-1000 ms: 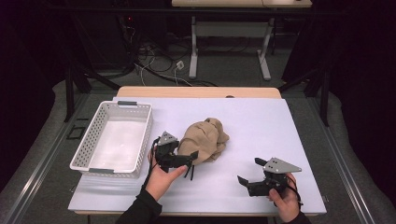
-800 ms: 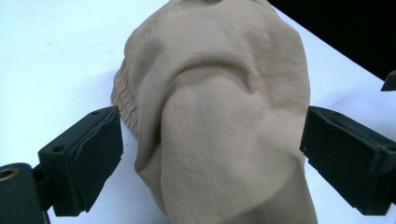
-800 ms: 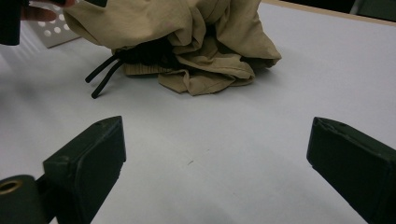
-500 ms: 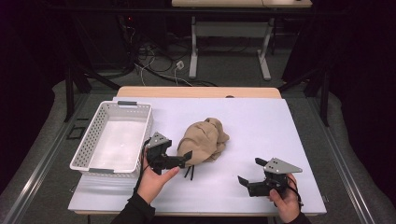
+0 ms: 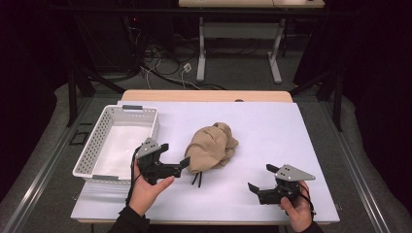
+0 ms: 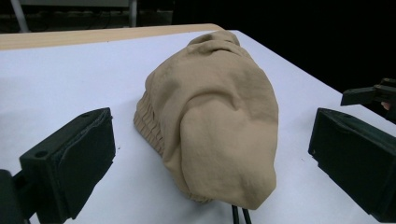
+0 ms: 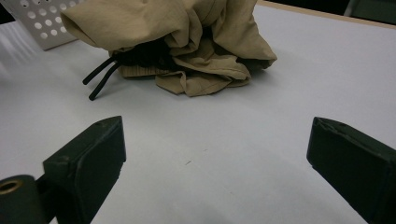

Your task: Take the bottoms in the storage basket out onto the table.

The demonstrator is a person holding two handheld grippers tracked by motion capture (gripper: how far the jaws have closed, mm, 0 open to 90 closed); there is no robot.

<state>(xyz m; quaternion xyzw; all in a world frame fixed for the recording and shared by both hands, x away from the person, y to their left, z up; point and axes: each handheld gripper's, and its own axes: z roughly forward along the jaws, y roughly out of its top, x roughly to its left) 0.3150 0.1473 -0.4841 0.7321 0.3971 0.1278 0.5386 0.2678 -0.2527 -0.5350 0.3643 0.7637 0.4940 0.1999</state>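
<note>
Flanking a crumpled tan cloth bundle (image 5: 212,147), left gripper (image 5: 174,160) and right gripper (image 5: 258,178), jaws wide.

White-topped table (image 5: 291,145) — a crumpled tan garment (image 5: 212,147) and white perforated basket (image 5: 99,145) rest on it.

overhead plus two low claw views

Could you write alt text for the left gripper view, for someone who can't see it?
A crumpled tan garment lies on a white table, framed by the left gripper's two open black fingers. Two thin black cords poke out beneath it.
</note>
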